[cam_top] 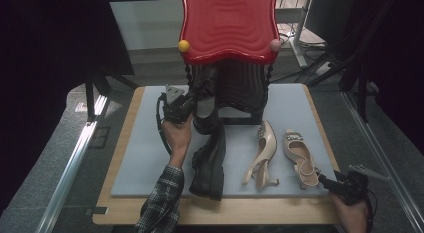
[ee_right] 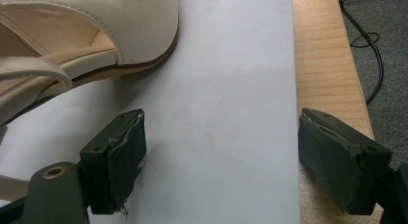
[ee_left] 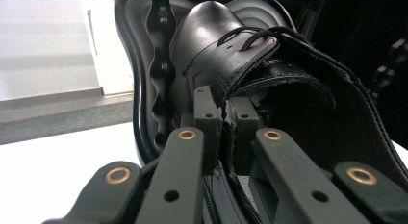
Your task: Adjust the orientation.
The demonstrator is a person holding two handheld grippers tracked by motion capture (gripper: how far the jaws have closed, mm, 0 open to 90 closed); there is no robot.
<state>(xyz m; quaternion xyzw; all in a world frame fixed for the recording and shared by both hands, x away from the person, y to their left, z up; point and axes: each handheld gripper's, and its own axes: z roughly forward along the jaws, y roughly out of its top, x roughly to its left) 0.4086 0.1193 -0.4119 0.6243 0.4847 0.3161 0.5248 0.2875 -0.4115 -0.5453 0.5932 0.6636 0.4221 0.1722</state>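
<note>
Where the left gripper [ee_left: 224,119] is seen along its own jaws, they are pressed nearly together on the thin leather edge of a black lace-up shoe [ee_left: 226,46], which is held by its collar. That shoe is lifted at the front of a red-topped shoe rack [cam_top: 228,23], its toe pointed in under the red top, beside a black beaded post [ee_left: 161,65] of the rack. A second black shoe [cam_top: 210,163] is laid on its side on the grey mat [cam_top: 145,158], in front of the rack and just below the held one. The left hand [cam_top: 176,135] is extended from a checked sleeve [cam_top: 162,198].

Well to the right of the rack, near the front corner of the mat, the right gripper [ee_right: 221,156] is held with its jaws wide apart and nothing between them. Two beige slingback heels [cam_top: 265,150] are laid on the mat in front of the rack, the nearer one [ee_right: 86,36] just beyond the right gripper.
</note>
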